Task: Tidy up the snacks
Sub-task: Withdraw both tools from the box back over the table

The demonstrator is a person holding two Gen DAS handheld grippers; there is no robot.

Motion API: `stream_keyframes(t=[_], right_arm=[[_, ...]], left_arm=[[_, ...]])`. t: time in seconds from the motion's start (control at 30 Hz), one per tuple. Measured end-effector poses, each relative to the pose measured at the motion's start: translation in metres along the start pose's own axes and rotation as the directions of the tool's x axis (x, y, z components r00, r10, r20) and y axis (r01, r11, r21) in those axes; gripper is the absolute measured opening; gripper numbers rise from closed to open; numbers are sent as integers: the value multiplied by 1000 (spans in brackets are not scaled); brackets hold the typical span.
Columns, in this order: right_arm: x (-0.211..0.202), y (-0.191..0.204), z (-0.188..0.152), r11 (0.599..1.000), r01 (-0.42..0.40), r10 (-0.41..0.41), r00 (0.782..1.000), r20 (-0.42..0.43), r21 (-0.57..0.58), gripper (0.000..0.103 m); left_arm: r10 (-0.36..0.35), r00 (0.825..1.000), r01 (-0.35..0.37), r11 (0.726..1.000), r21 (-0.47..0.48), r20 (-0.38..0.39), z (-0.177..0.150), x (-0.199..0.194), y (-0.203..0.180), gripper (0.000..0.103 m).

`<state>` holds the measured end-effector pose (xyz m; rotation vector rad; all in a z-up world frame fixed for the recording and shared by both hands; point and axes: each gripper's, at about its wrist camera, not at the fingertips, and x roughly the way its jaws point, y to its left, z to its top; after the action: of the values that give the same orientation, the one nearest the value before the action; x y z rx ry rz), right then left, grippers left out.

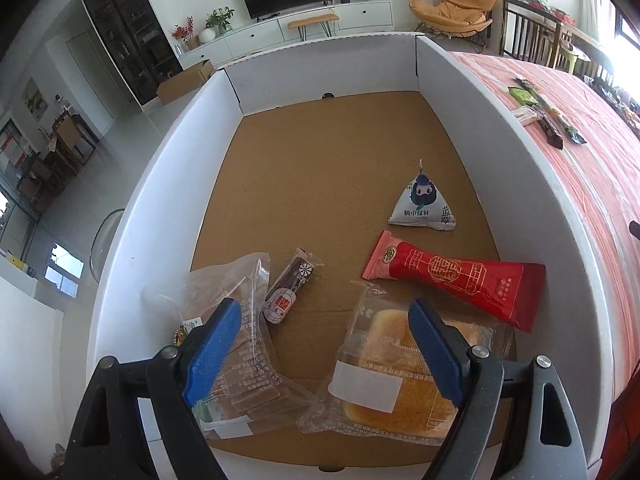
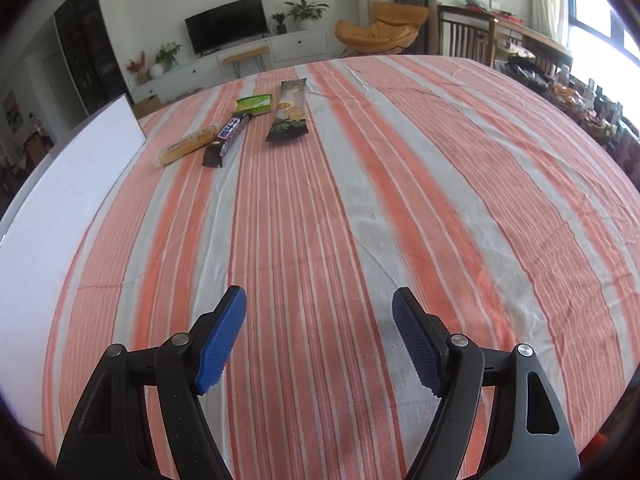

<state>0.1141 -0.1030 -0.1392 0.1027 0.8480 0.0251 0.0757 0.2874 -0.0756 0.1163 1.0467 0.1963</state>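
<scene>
My left gripper [image 1: 324, 312] is open and empty above a white-walled box [image 1: 156, 184] with a brown floor. In the box lie a clear pack of brown slices [image 1: 248, 360], a small dark bar [image 1: 290, 286], a wrapped yellow bun [image 1: 392, 376], a red packet [image 1: 456, 278] and a white triangular pouch [image 1: 422, 206]. My right gripper [image 2: 320, 306] is open and empty over the striped tablecloth [image 2: 360, 220]. Far ahead of it lie a yellow bar [image 2: 188, 146], a dark bar [image 2: 228, 140], a green packet [image 2: 254, 105] and a long green-and-cream packet [image 2: 289, 112].
The box's white outer wall [image 2: 60, 208] stands at the left of the right wrist view. The loose snacks also show on the cloth to the right of the box in the left wrist view [image 1: 540, 114]. Behind the table are a TV cabinet, an orange chair and wooden chairs.
</scene>
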Motion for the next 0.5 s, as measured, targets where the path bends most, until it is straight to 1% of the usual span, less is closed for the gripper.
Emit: stream_keyframes(t=[0.07,0.2,0.37,0.5], right_arm=[[0,-1,-1,1000,-6,6,1000,-1,6,78],[0,-2,-1,1000,-15,15,1000,-7,14,78],[-1,-2,0,999,-23,24,1000,-7,23,78],[-1,-5,0,999,-30,31,999,-9,36,78]], left_arm=[[5,1000,-5,1000,20,12,-2,2,-5,91],[9,1000,-9,1000,30,0,-1,3,-4,91],[-8,1000,8,1000,-11,-14,-6,2,3,91],[-11,1000,11,1000,-26,-21,-11,-2,2,91]])
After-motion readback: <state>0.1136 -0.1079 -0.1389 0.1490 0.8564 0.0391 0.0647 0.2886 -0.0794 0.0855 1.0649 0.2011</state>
